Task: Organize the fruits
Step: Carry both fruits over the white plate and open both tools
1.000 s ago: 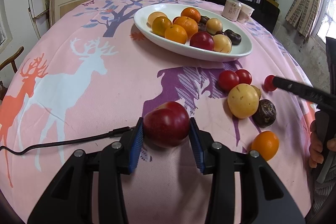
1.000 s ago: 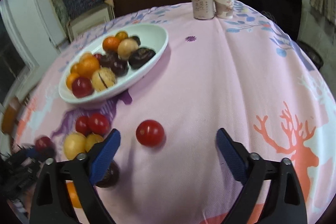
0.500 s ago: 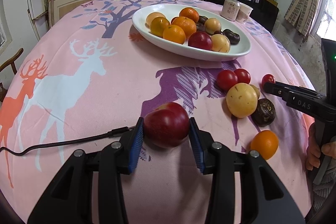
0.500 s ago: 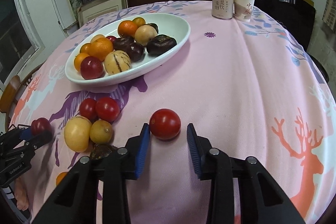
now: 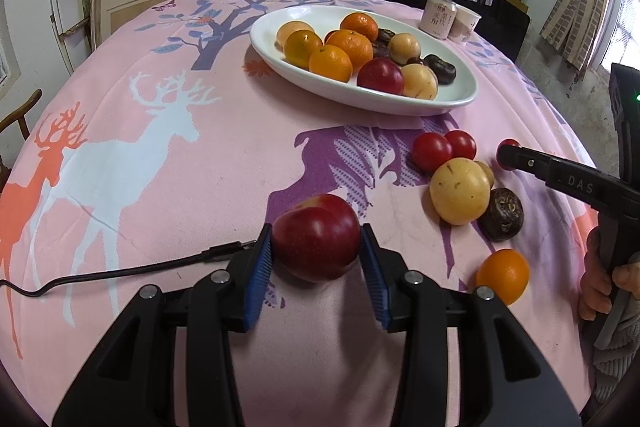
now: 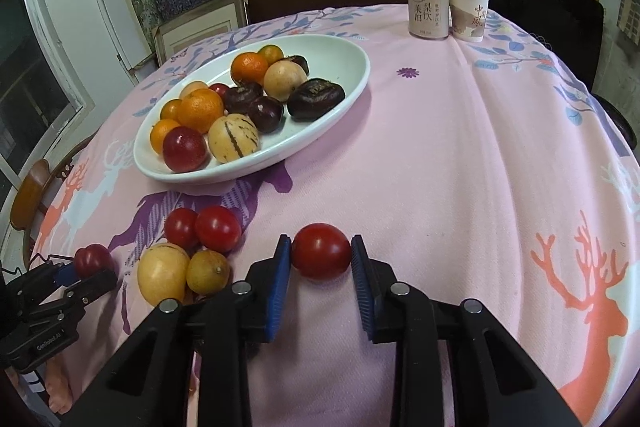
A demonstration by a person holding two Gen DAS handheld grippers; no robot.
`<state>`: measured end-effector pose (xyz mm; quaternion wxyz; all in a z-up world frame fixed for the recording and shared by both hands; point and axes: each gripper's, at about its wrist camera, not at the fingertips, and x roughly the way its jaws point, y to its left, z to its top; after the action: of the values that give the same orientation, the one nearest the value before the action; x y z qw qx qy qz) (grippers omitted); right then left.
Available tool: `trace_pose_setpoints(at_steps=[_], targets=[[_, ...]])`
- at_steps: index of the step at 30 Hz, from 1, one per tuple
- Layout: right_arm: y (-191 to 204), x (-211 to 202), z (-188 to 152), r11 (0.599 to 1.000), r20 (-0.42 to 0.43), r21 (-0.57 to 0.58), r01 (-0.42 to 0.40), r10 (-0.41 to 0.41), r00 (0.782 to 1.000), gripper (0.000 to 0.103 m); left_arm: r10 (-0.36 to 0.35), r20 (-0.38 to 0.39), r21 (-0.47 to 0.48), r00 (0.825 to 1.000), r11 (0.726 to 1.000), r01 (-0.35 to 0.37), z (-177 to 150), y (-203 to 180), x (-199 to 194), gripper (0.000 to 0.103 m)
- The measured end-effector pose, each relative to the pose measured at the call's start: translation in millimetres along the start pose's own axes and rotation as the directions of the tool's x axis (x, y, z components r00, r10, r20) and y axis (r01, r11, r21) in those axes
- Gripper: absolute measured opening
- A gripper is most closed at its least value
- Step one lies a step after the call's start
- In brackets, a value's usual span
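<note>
My left gripper [image 5: 316, 255] is shut on a big dark red fruit [image 5: 316, 235] just above the pink tablecloth; in the right wrist view it shows at the far left [image 6: 86, 269]. My right gripper [image 6: 321, 253] is closing on a red tomato [image 6: 321, 250] that rests on the cloth, and both blue pads touch it. A white oval plate [image 5: 460, 99] behind holds oranges, yellow, dark and red fruits. Loose on the cloth lie two tomatoes [image 5: 432, 151], a yellow fruit [image 5: 459, 191], a dark fruit [image 5: 501, 213] and an orange [image 5: 502, 275].
A drink can [image 6: 427, 10] and a paper cup [image 6: 468, 13] stand at the table's far edge. A black cable [image 5: 100, 275] runs across the cloth at the left. Chairs and shelves surround the round table. A person's hand [image 5: 600, 291] holds the right gripper's handle.
The right gripper's jaws went from wide apart to closed on the tomato, and it came in closer to it. The left gripper kept still with its fruit.
</note>
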<state>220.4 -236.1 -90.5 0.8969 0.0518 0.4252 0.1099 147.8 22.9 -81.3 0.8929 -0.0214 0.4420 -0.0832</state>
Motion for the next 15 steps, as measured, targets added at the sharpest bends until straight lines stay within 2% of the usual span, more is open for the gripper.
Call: trace_pose_setpoints(at_steps=[10,12,15], targets=[[-13,-10,2,0.998,0.038,0.063,-0.015,0.012,0.999,0.031,0.012,0.037,-0.015,0.999,1.000,-0.012,4,3,-6,0.041],[-17,-15,3,0.997,0.061,0.078,-0.020,0.015,0.998,0.031,0.025,0.059,-0.020,0.998,1.000,-0.024,7,2,-12,0.041],[-24,-29,6,0.993,0.123,0.113,-0.035,0.021,0.992,0.031,0.003,0.102,-0.020,0.995,1.000,-0.001,24,3,-24,0.041]])
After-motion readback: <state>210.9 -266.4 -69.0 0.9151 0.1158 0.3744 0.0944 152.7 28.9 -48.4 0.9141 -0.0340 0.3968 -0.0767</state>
